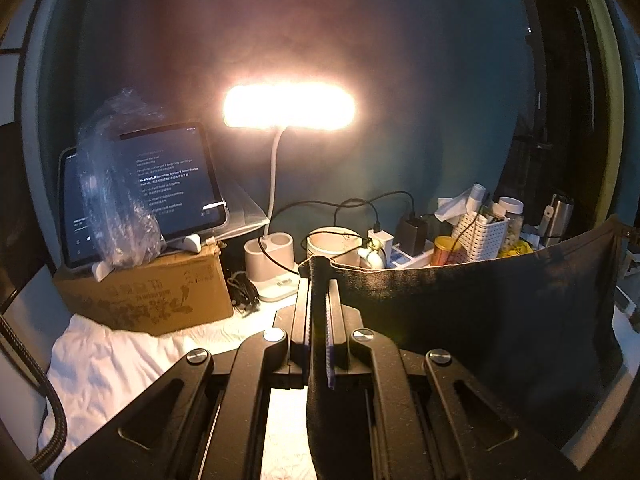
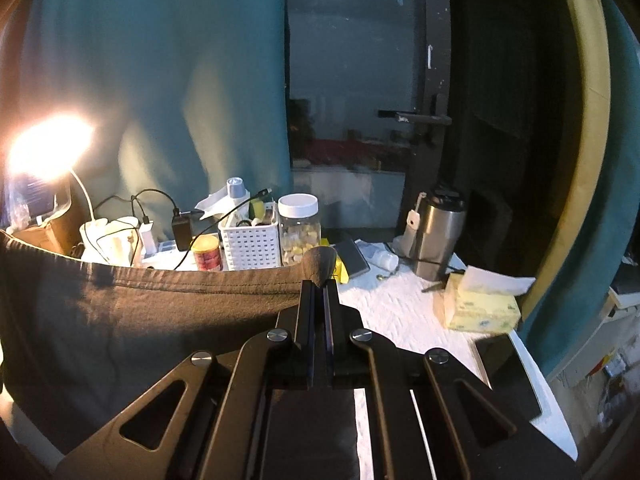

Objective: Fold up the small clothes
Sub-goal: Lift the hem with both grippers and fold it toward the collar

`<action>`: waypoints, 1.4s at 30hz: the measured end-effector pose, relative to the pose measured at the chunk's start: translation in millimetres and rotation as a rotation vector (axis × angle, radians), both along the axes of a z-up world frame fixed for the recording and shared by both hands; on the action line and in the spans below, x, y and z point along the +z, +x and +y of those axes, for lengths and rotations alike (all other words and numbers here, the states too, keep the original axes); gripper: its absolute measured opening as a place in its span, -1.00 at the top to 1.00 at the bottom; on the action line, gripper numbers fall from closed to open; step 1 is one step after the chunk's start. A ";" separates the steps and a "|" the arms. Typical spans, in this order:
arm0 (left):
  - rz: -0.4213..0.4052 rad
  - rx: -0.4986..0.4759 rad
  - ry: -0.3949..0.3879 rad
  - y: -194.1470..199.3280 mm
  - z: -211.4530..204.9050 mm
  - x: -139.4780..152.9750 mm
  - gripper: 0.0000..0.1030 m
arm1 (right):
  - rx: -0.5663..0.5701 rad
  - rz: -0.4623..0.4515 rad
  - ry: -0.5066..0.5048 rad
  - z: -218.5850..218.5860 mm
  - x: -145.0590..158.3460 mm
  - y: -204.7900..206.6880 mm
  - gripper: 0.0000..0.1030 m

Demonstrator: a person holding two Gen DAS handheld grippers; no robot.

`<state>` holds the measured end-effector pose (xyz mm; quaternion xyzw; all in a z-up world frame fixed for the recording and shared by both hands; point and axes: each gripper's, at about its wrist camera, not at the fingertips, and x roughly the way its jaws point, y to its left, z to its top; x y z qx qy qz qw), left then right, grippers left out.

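Left wrist view: left tongs [image 1: 319,280] clamped tight on one top corner of a dark grey garment [image 1: 480,320], whose hemmed edge runs taut to the right, raised above the white cloth-covered counter [image 1: 112,360]. Behind it stand a lit desk lamp [image 1: 289,106], a tablet [image 1: 160,184] propped on a cardboard box [image 1: 152,292], a crumpled plastic bag [image 1: 116,184], a white mug [image 1: 334,246] and a white slotted basket [image 1: 482,238].

Right wrist view: right tongs [image 2: 319,280] closed on the opposite top corner of the same garment [image 2: 120,320], which spreads leftward as a hanging sheet. Beyond lie a clear jar with white lid [image 2: 299,232], a red tin [image 2: 207,254], a steel tumbler [image 2: 438,232] and a tissue box [image 2: 480,304].
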<state>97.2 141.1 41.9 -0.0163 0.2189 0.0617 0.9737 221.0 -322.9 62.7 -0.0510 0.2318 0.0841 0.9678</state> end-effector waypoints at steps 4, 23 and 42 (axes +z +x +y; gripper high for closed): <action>-0.007 0.008 0.009 16.1 7.9 1.1 0.92 | 0.007 -0.001 -0.005 6.7 -0.6 18.6 0.91; -0.004 -0.007 0.058 98.0 27.0 -7.8 0.92 | 0.005 -0.002 -0.019 20.5 -10.4 101.3 0.91; 0.162 0.021 0.103 173.2 37.8 -87.0 0.92 | -0.004 0.129 -0.073 38.1 -92.2 185.6 0.91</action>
